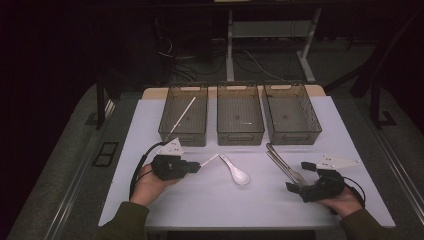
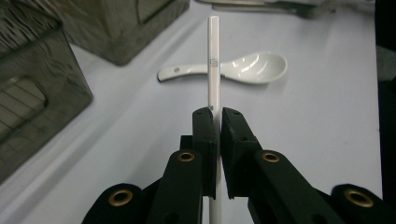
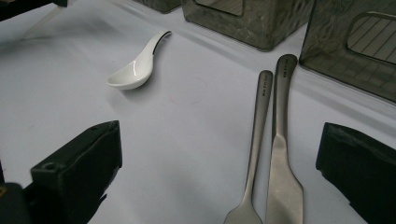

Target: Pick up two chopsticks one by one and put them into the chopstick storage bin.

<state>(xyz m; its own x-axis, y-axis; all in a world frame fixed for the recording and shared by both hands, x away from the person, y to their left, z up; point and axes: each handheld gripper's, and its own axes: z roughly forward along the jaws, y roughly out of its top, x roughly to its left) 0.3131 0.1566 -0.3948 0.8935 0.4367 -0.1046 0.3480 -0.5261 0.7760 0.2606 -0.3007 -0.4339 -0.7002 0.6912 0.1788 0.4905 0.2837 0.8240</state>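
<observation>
My left gripper (image 1: 198, 166) (image 2: 218, 112) is shut on a white chopstick (image 1: 209, 160) (image 2: 214, 60), which sticks out past the jaws toward a white ceramic spoon (image 1: 236, 171) (image 2: 233, 69) (image 3: 136, 65) on the table. A second white chopstick (image 1: 184, 116) leans in the left bin (image 1: 183, 135). My right gripper (image 1: 300, 177) (image 3: 219, 154) is open at the right, its jaws standing either side of a metal fork (image 3: 256, 140) and metal knife (image 3: 281, 149) that lie side by side on the table (image 1: 283, 165).
Three dark mesh bins stand in a row at the far side of the white table (image 1: 250, 200): left, middle (image 1: 240, 135) and right (image 1: 292, 135). The floor beyond holds cables and desk legs (image 1: 230, 55).
</observation>
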